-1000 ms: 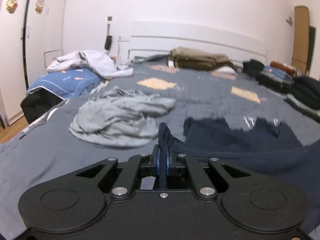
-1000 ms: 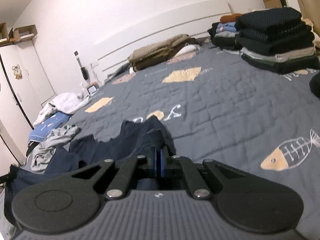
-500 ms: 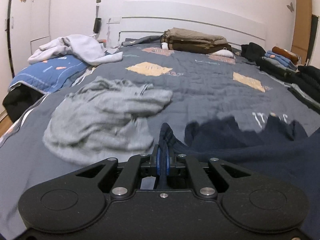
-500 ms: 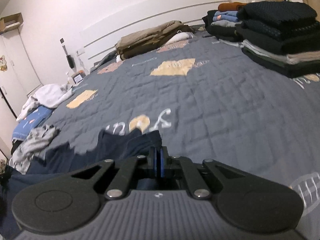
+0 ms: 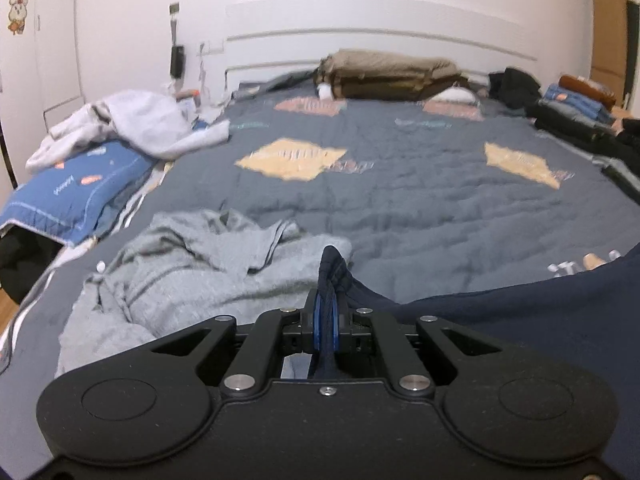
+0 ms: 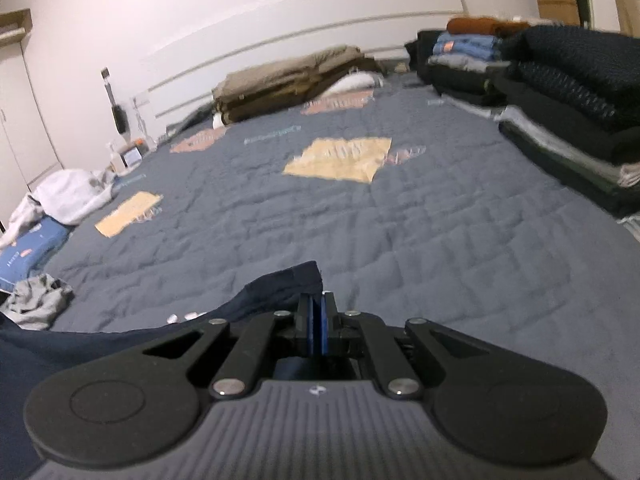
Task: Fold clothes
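A navy blue garment stretches between my two grippers over the grey quilted bed. My left gripper is shut on a bunched corner of it, which pokes up between the blue pads. In the right wrist view, my right gripper is shut on another edge of the navy garment, whose cloth runs off to the lower left. A crumpled grey garment lies on the bed just ahead and left of the left gripper, and shows small at the left as the grey garment.
Folded dark clothes are stacked along the bed's right side. A folded khaki item lies by the headboard. A white garment and a blue pillow sit at the left edge. The bed's middle shows bare quilt.
Both grippers have moved forward and lower over the bed with the navy garment in them. The cloth's hanging far edge has dropped out of sight and the grey garment is now closer.
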Available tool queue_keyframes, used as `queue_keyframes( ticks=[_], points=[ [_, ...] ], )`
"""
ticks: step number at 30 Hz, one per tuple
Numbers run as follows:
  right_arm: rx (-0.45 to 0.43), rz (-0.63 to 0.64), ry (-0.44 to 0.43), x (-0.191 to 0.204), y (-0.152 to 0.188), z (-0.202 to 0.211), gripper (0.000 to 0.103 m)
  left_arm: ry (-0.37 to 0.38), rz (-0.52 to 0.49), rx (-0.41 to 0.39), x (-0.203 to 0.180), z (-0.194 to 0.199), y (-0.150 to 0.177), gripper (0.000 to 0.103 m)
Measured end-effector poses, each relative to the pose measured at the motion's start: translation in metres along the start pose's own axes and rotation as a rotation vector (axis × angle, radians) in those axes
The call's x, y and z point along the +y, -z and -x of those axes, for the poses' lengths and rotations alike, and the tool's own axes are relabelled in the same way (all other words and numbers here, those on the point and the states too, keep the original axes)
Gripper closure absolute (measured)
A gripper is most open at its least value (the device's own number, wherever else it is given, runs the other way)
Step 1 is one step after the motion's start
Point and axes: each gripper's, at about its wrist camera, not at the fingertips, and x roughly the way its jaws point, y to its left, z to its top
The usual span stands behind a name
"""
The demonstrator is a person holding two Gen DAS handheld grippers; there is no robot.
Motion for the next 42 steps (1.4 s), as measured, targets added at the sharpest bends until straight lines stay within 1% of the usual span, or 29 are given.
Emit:
queue_keyframes(
  ticks=[2,4,5,6,7,8,9,11,13,15,18,23,25,26,28,29,33,35,38,42],
  points=[
    [0.012,0.001,0.016,0.0,0.006,-0.011,0.097,-0.001,0.012,0.024,0.001,-0.009,0.005,0.097],
    [0.024,0.016,0.046,0.001,0.01,-0.014,0.093,-0.006,0.033,0.033,0.004,-0.009,0.009,0.089],
    [0.031,0.018,0.037,0.0,0.012,-0.01,0.092,-0.009,0.047,0.03,0.006,-0.005,0.011,0.084],
    [0.039,0.019,0.028,-0.001,0.013,-0.006,0.086,0.0,0.058,0.021,0.008,0.002,0.013,0.071],
    [0.032,0.015,0.022,-0.003,0.013,0.004,0.078,0.0,0.067,0.002,0.009,0.013,0.014,0.056],
    [0.026,0.011,0.016,-0.005,0.014,0.013,0.074,0.0,0.075,-0.018,0.01,0.025,0.016,0.052],
    [0.019,0.006,0.01,-0.006,0.015,0.023,0.066,-0.001,0.083,-0.038,0.011,0.037,0.018,0.05],
    [0.0,-0.005,0.0,-0.009,0.018,0.046,0.064,0.035,0.145,-0.07,0.014,0.067,0.024,0.05],
    [0.007,-0.049,-0.033,-0.012,0.027,0.075,0.063,0.077,0.214,-0.095,0.017,0.097,0.033,0.048],
    [0.005,-0.119,-0.061,-0.017,0.04,0.101,0.063,0.112,0.28,-0.116,0.016,0.121,0.045,0.046],
    [0.002,-0.223,-0.098,-0.023,0.067,0.136,0.062,0.15,0.353,-0.118,0.007,0.15,0.066,0.043],
    [0.026,-0.362,-0.134,-0.022,0.109,0.179,0.062,0.23,0.389,-0.081,-0.026,0.183,0.098,0.041],
    [0.041,-0.407,-0.146,-0.02,0.124,0.189,0.061,0.224,0.4,-0.089,-0.038,0.193,0.114,0.037],
    [0.051,-0.434,-0.153,-0.019,0.131,0.191,0.061,0.223,0.41,-0.088,-0.042,0.197,0.122,0.037],
    [0.072,-0.488,-0.168,-0.018,0.145,0.196,0.061,0.241,0.465,-0.077,-0.046,0.2,0.138,0.036],
    [0.083,-0.499,-0.176,-0.017,0.149,0.196,0.061,0.254,0.477,-0.067,-0.048,0.2,0.143,0.036],
    [0.093,-0.54,-0.173,-0.013,0.164,0.196,0.059,0.265,0.503,-0.064,-0.05,0.201,0.156,0.034],
    [0.092,-0.561,-0.168,-0.014,0.17,0.193,0.057,0.294,0.528,-0.068,-0.049,0.2,0.165,0.032],
    [0.09,-0.593,-0.161,-0.015,0.178,0.188,0.055,0.318,0.549,-0.036,-0.05,0.196,0.173,0.032],
    [0.088,-0.635,-0.151,-0.017,0.19,0.181,0.054,0.329,0.533,-0.036,-0.053,0.193,0.177,0.032]
  ],
)
